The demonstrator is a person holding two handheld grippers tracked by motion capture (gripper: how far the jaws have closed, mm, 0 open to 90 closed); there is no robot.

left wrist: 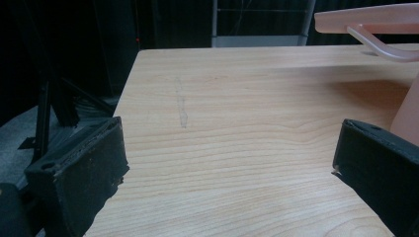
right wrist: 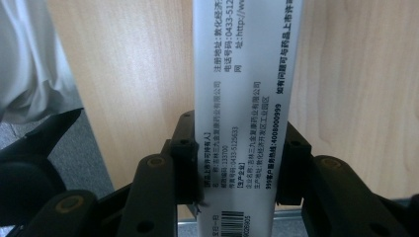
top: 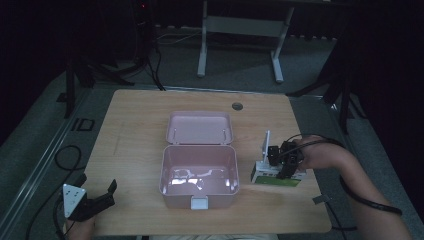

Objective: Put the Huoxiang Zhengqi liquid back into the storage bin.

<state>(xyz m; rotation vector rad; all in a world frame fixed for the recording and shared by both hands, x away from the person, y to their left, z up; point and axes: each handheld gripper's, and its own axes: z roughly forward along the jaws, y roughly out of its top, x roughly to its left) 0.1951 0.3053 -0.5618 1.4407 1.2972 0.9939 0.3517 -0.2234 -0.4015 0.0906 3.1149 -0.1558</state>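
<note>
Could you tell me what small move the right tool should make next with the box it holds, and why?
Probably carry it left toward the open pink case. The right tool is shut on the white-and-green box, which sits just right of the case, and the case's lid is open and its tub looks empty. The left tool rests open, apart.

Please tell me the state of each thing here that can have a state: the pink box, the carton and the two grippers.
pink box: open, lid folded back, nothing visible inside.
white and green carton: clamped on two sides, end flap standing up.
right gripper: shut on the carton.
left gripper: open, jaws wide apart, holding nothing, near the table edge.
</note>
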